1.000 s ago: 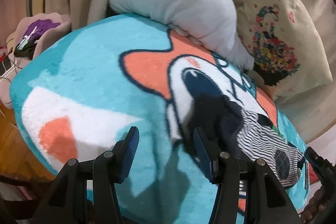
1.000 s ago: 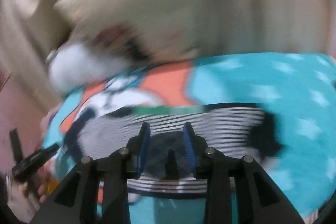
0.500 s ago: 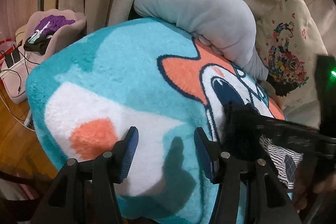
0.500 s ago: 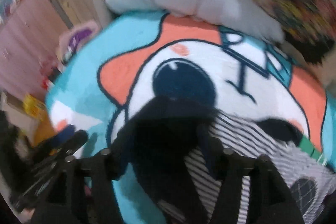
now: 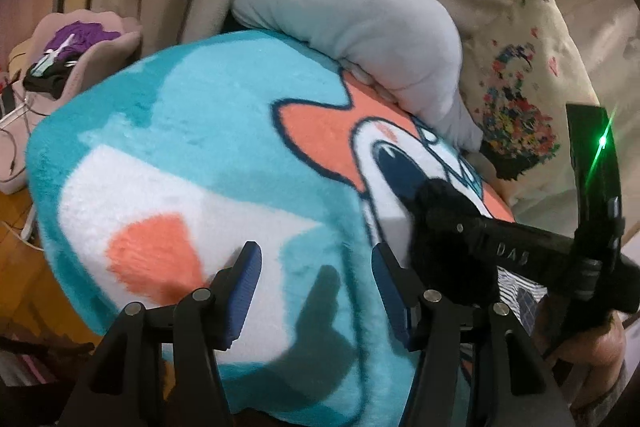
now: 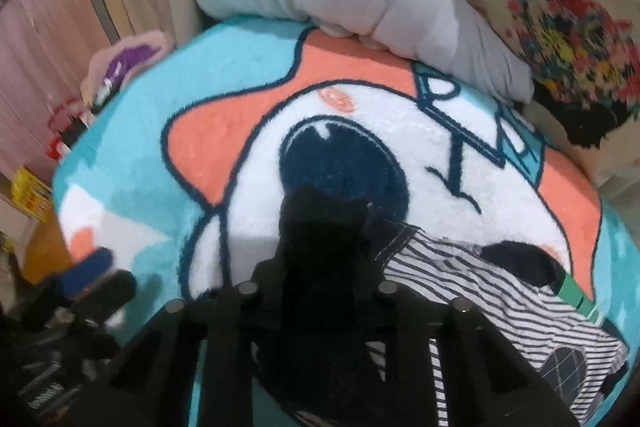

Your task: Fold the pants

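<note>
The pants (image 6: 480,291) are black-and-white striped with a dark lining and lie on a turquoise cartoon blanket (image 6: 248,87). My right gripper (image 6: 320,267) is shut on a bunched black part of the pants (image 6: 320,227) and holds it up over the striped part. The cloth hides the fingers. In the left wrist view the right gripper (image 5: 444,223) comes in from the right with the black cloth (image 5: 444,227) in it. My left gripper (image 5: 316,287) is open and empty, just left of that cloth, above the blanket (image 5: 200,147).
A grey plush pillow (image 5: 348,27) and a floral cushion (image 5: 520,99) lie at the far side of the blanket. Beige curtains hang behind. A pink shell-shaped seat (image 5: 72,43) with purple cloth and cables stands at the left, over a wooden floor.
My right gripper closed on the dark pants edge and carried it over to the left across the striped part. My left gripper stayed open and drew leftward, off the pants.
</note>
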The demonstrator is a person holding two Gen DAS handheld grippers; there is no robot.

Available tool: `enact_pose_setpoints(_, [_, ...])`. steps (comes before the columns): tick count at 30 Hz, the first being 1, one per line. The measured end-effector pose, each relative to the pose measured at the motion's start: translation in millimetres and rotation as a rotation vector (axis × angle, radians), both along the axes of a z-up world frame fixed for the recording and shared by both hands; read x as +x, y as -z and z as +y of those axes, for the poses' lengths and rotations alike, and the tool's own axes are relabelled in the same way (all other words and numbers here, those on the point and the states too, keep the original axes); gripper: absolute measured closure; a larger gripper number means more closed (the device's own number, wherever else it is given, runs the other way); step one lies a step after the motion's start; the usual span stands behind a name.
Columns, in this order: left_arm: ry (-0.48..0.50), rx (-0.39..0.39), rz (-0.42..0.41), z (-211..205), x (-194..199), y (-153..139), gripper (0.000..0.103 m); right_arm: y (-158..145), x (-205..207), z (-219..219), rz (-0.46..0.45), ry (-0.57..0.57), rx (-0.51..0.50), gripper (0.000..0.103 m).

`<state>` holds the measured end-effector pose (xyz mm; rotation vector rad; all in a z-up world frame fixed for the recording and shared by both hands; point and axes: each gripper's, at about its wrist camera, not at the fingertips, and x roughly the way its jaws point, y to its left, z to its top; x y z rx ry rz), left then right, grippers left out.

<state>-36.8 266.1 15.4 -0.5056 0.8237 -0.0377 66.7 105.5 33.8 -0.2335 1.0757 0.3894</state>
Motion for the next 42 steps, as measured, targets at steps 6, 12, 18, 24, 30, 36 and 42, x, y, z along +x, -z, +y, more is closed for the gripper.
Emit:
enact_pose_setpoints(6, [0.112, 0.037, -0.004, -43.1, 7.6, 1.3, 0.041, -11.9, 2.8, -18.2, 0.023, 0.002, 0.127, 0.082])
enact_pose_setpoints(12, [0.092, 0.019, -0.02, -45.3, 6.6, -9.5, 0.041, -16.8, -0.7, -34.8, 0.015, -0.023, 0.205, 0.074])
enact_pose_setpoints(18, [0.166, 0.083, -0.071, -62.5, 8.5, -54.5, 0.039, -46.6, -39.8, -173.1, -0.136, 0.197, 0.441, 0.057])
enact_pose_setpoints(24, [0.441, 0.076, -0.054, -154.5, 46.2, -84.7, 0.033, -32.6, -102.5, -339.3, -0.291, 0.637, 0.362, 0.047])
enact_pose_setpoints(30, [0.784, 0.111, 0.048, -307.8, 86.0, -88.0, 0.031, 8.4, -121.1, -403.5, -0.203, 0.792, 0.448, 0.047])
enact_pose_setpoints(36, [0.998, 0.149, 0.11, -434.0, 109.9, -61.8, 0.031, 17.7, -118.7, -409.4, -0.202, 0.766, 0.482, 0.044])
enact_pose_setpoints(42, [1.139, 0.276, 0.18, -512.8, 118.6, -15.0, 0.031, 23.7, -121.3, -413.1, -0.203, 0.718, 0.485, 0.042])
